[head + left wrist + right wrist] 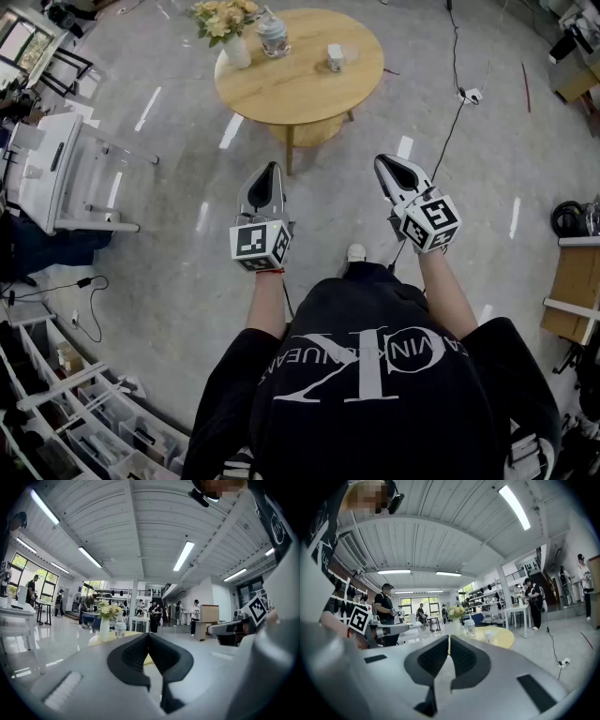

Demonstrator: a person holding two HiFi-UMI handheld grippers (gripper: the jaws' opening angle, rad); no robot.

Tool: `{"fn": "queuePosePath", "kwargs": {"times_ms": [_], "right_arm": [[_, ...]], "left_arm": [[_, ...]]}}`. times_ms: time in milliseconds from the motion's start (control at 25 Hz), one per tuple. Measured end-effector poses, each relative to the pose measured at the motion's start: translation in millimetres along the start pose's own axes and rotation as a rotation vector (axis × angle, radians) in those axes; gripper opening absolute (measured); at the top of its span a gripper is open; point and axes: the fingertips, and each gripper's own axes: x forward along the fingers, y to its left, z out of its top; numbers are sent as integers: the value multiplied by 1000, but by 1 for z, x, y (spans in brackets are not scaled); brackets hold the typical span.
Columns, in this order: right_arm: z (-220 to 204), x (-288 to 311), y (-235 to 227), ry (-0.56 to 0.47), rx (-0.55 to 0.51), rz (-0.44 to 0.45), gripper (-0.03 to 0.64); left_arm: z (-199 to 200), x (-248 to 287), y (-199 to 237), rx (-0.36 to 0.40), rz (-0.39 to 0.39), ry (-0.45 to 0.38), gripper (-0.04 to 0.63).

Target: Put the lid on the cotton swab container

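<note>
A small white cotton swab container [335,57] stands on the round wooden table [300,89] far ahead of me, with what looks like a clear lid [352,54] just to its right. In the right gripper view the container [488,635] is tiny on the table [506,638]. My left gripper [271,169] and right gripper [382,161] are held out side by side over the floor, well short of the table. Both are shut with nothing between the jaws. The left gripper [149,634] and right gripper [449,637] tips point toward the table.
A white vase of flowers [234,45] and a glass jar [273,37] stand at the table's far left. A white chair [56,169] is to the left, shelving [84,412] at lower left, a cable and plug [469,94] on the floor to the right.
</note>
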Motion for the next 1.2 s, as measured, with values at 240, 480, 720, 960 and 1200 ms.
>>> {"fn": "queuePosePath", "kwargs": {"times_ms": [240, 480, 720, 960, 1200], "right_arm": [[2, 13, -20, 11, 6, 13, 22], [4, 22, -43, 18, 0, 43, 21], [13, 29, -68, 7, -1, 64, 23], [13, 32, -93, -5, 51, 63, 43], [12, 52, -123, -23, 184, 69, 167]], "left_arm": [[-4, 19, 1, -1, 1, 27, 11], [0, 41, 0, -13, 28, 16, 11], [5, 63, -3, -34, 46, 9, 13], [-10, 86, -19, -83, 7, 30, 151], [-17, 120, -13, -106, -30, 42, 184]]}}
